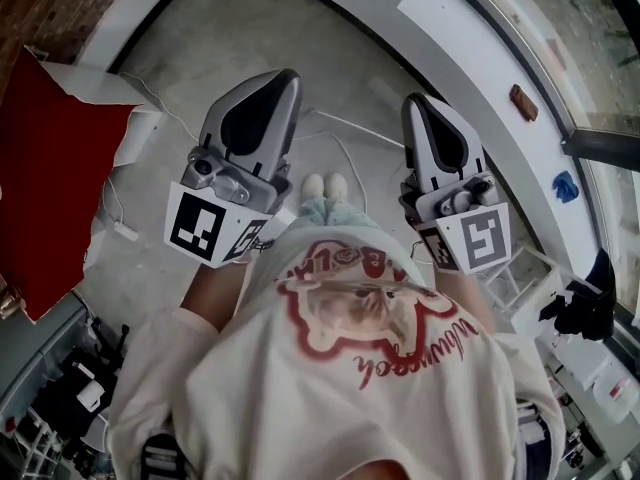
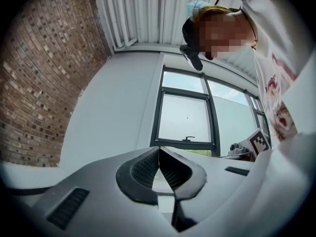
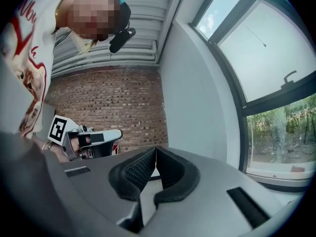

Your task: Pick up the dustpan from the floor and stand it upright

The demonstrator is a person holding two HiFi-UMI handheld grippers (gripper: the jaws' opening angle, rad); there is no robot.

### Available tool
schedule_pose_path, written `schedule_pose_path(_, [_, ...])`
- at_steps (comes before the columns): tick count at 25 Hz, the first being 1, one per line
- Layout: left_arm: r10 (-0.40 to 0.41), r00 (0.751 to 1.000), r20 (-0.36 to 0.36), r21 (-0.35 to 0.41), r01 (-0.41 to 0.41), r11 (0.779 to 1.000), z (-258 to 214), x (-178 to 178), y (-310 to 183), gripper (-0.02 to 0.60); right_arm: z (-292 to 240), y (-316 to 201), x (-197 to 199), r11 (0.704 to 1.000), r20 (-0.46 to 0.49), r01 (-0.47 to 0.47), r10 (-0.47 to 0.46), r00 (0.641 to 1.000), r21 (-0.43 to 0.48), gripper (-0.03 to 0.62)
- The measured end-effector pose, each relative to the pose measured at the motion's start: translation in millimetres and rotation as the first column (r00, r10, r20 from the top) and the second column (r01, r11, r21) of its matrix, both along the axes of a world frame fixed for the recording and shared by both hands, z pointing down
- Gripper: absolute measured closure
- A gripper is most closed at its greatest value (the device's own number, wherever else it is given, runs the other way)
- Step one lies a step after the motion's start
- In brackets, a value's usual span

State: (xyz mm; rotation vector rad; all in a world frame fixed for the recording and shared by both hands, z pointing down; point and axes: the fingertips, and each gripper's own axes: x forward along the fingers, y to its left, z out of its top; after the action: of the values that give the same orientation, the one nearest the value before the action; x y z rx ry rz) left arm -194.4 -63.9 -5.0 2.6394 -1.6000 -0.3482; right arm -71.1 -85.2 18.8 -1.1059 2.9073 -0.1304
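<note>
No dustpan shows in any view. In the head view my left gripper [image 1: 270,80] and right gripper [image 1: 416,105] are held side by side in front of the person's chest, above the grey floor and the person's shoes [image 1: 325,185]. In the left gripper view the black ribbed pads [image 2: 148,168] meet at a point with nothing between them, and the left gripper [image 2: 159,150] faces a window [image 2: 185,117]. The right gripper [image 3: 156,149] is likewise shut and empty, facing a brick wall [image 3: 108,102]. Each gripper shows in the other's view.
A large red sheet [image 1: 55,178] lies on the floor at left, with a white cable [image 1: 340,133] beyond the grippers. A curved white sill [image 1: 500,128] at right carries a brown object [image 1: 523,102] and a blue cloth [image 1: 565,186]. Racks and clutter [image 1: 70,398] crowd the lower corners.
</note>
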Motion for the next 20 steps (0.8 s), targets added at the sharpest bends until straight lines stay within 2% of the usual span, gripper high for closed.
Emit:
schedule_pose_path(4, [-0.027, 1.000, -0.008, -0.017, 0.026, 1.000, 25.1, 0.4, -16.9, 0.561, 34.0, -20.1, -2.9, 0.998, 0.002, 0.036, -0.036, 0.999, -0.043, 0.569])
schedule_pose_path(10, [-0.015, 0.999, 0.032, -0.052, 0.017, 0.999, 77.6, 14.8, -43.6, 0.561, 102.6, -52.5, -17.2, 0.994, -0.040, 0.062, -0.066, 0.997, -0.085, 0.569])
schedule_pose_path(12, [-0.021, 0.998, 0.052, -0.076, 0.025, 0.997, 103.5, 18.5, -54.2, 0.561, 116.3, -62.7, -25.9, 0.995, -0.046, 0.066, -0.069, 0.997, -0.075, 0.569])
schedule_pose_path(16, [-0.050, 0.998, 0.040, -0.144, 0.055, 0.988, 160.0, 14.7, -73.1, 0.561, 143.1, -81.4, -44.8, 0.993, -0.015, 0.076, -0.078, 0.997, -0.095, 0.569])
schedule_pose_path(20, [-0.092, 0.995, 0.038, -0.206, 0.098, 0.974, 211.0, 17.7, -90.5, 0.561, 189.8, -97.5, -40.8, 0.990, -0.039, 0.099, -0.104, 0.994, -0.102, 0.569])
